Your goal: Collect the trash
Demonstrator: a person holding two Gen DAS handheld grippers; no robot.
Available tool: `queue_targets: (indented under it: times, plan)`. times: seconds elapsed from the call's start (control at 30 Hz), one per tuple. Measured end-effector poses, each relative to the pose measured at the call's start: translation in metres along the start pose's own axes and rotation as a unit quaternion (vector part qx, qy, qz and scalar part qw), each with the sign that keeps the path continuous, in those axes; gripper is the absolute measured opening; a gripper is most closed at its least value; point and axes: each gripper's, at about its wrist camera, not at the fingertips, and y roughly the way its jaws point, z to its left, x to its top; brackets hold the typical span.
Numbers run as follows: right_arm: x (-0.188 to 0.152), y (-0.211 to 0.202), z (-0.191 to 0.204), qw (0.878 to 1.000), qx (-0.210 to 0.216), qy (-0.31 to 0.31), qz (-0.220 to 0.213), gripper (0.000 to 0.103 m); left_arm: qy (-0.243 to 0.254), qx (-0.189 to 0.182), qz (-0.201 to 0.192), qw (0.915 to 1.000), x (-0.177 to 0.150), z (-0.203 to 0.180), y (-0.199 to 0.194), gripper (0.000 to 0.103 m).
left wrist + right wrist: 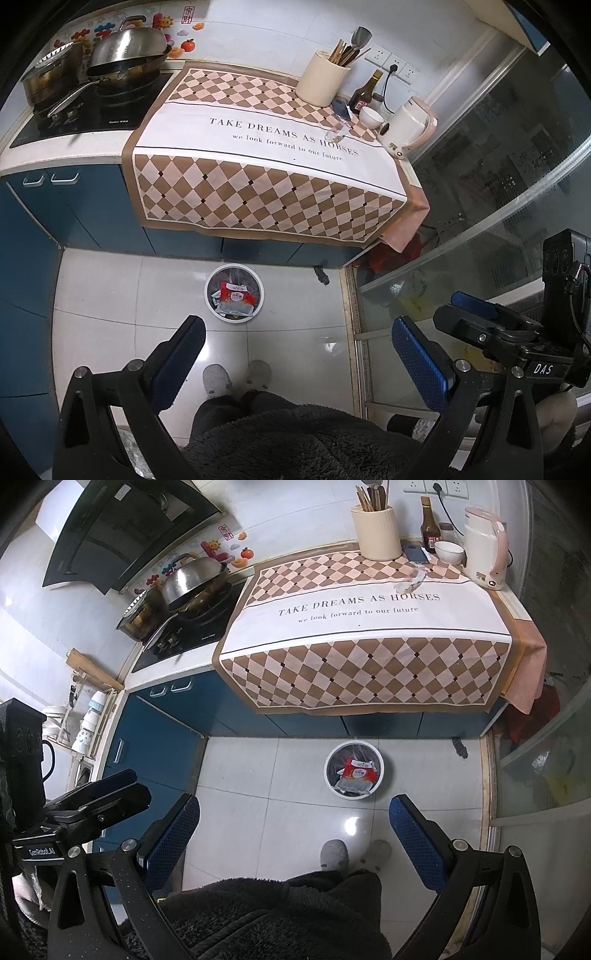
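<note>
Both my grippers are held back over the floor with nothing in them: my left gripper [297, 354] has its jaws spread wide and empty, and my right gripper [295, 830] is released the same way; the round white bin [354, 770] stands on the tiled floor just in front of the blue cabinets, below the front edge of the counter, and it already holds a red-and-white snack packet [359, 769] lying on a clear bag, so I judge part of the collecting done; what looks left is a crumpled clear plastic wrapper [339, 132] on the checked cloth [258, 177], near the counter's back right corner, just in front of a white bowl [371, 116] and beside the pale kettle [408, 127]; I would judge that the next piece to fetch, though I cannot tell whether other scraps lie out of view; the cloth reads "TAKE DREAMS AS HORSES" and beneath it "we look forward to our future"; the right gripper's body, seen from my left camera, is marked "DAS", the left one's, seen from my right camera, "GenRobot.AI"; the packet's print is too small to read.
</note>
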Motion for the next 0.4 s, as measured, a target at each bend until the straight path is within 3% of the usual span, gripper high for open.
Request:
queue_targets:
  times: [0.4]
  plan:
    - [0.0005, 0.0002, 0.0029, 1.000, 0.000, 0.002, -0.003, 0.103, -0.006, 0.000, -0.007, 1.0000, -0.0001, -0.0044, 0.0010, 0.103]
